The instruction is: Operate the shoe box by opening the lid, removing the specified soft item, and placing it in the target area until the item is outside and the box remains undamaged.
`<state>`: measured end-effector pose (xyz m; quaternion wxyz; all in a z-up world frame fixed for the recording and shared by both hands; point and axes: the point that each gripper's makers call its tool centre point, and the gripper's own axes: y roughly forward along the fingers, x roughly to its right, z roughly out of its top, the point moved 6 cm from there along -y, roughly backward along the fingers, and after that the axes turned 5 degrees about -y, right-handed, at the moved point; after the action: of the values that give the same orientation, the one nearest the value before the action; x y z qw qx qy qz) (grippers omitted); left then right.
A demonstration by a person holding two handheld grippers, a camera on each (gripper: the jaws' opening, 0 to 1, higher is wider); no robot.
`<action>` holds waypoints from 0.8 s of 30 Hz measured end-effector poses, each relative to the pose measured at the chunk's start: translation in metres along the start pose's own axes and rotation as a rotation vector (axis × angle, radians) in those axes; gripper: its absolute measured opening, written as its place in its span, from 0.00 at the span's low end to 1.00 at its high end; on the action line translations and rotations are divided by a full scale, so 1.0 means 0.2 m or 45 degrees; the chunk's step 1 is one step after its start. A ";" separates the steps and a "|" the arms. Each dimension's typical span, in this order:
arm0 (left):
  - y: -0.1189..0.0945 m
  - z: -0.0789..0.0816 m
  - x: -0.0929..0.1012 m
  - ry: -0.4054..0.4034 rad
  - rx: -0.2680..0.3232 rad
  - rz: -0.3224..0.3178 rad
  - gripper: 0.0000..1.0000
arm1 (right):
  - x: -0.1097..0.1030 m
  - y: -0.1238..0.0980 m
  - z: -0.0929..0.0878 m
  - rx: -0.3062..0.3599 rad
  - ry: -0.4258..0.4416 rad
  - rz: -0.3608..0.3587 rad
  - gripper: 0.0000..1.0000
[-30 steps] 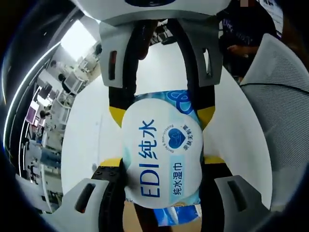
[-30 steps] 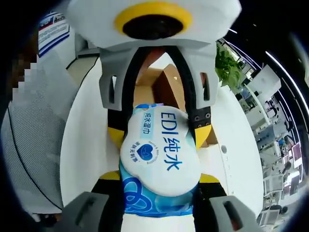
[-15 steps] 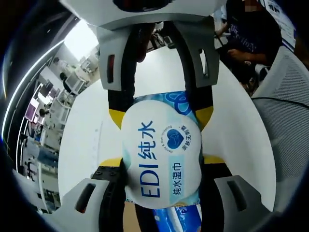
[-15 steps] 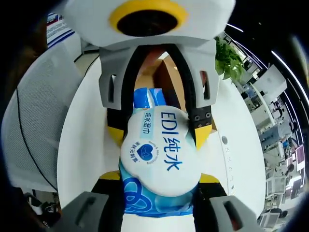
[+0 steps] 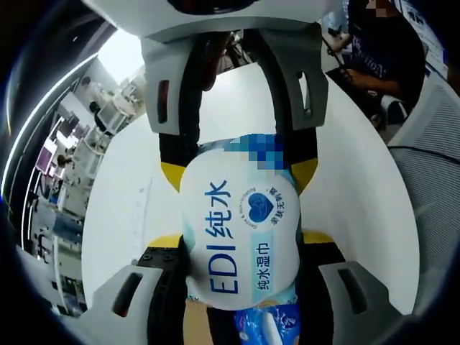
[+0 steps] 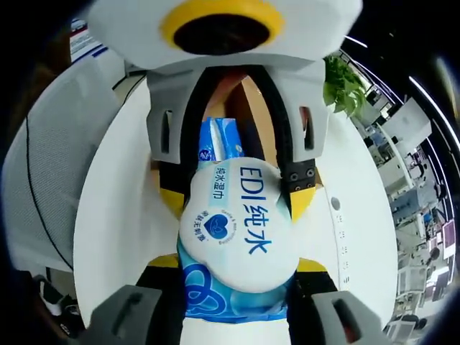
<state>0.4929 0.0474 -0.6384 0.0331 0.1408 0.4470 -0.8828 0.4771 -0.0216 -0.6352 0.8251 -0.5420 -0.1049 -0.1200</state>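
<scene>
A soft pack of wet wipes (image 5: 241, 230), white label with blue print, hangs above the white table (image 5: 129, 194), held at both ends. In the left gripper view my left gripper (image 5: 241, 241) is shut on its near end. My right gripper (image 5: 239, 172) comes down from the top and is shut on the far end. In the right gripper view the wipes pack (image 6: 237, 230) sits between my right gripper (image 6: 237, 262) below and my left gripper (image 6: 237, 200) above. A strip of the brown shoe box (image 6: 253, 108) shows behind the left gripper, mostly hidden.
A grey mesh chair (image 6: 50, 180) stands beside the table (image 6: 115, 208). A person in dark clothes (image 5: 374, 50) sits at the table's far side. A green plant (image 6: 345, 93) and office desks (image 5: 79, 144) lie beyond the table edges.
Both views have tilted slightly, so the background has shifted. The pack stays clamped between both grippers. More of its blue end shows in the right gripper view, and less of the box.
</scene>
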 end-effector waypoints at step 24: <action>0.16 -0.13 -0.04 -0.076 -0.075 -0.019 0.60 | 0.04 0.21 -0.08 0.012 -0.019 0.065 0.54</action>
<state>0.5117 0.0482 -0.6762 0.0441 0.1101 0.4727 -0.8732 0.4992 -0.0208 -0.6745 0.8298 -0.5413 -0.0978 -0.0944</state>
